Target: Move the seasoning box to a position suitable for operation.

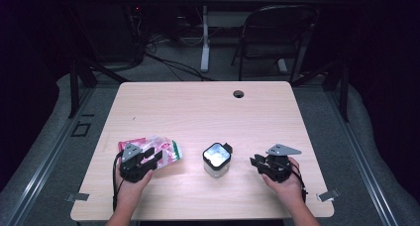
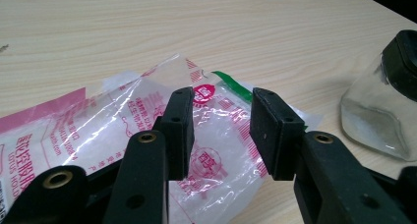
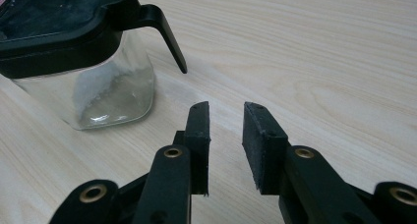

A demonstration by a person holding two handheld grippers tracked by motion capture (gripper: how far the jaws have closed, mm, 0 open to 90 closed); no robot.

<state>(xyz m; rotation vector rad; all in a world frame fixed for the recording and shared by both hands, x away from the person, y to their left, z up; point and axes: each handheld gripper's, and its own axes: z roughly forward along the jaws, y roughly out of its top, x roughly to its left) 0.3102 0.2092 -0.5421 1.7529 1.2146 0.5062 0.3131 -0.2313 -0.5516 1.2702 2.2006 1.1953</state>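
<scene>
**Both grippers low at the near edge, bag and jar between them**

The table (image 1: 198,107) is bare pale wood across its far half; a small round hole (image 1: 238,93) sits near the far edge at about 12 o'clock. All the things lie in the near strip.

The left gripper (image 1: 148,159) hovers at about 8 o'clock from the table's middle, close to the near edge. Its jaws stand part-way apart with nothing between the pads, and in the left gripper view they point over the plastic bag (image 2: 147,116), a clear and pink packet lying flat. The bag lies well inside the left edge.

The glass jar (image 1: 216,160), with a black flip lid and a little white powder at the bottom, stands upright at 6 o'clock, just to the right of the bag and apart from it.

The right gripper (image 1: 256,162) sits at about 4 o'clock, jaws likewise half open and empty, pointing towards the jar with open wood between them. Bare table lies to its right up to the right edge.
</scene>
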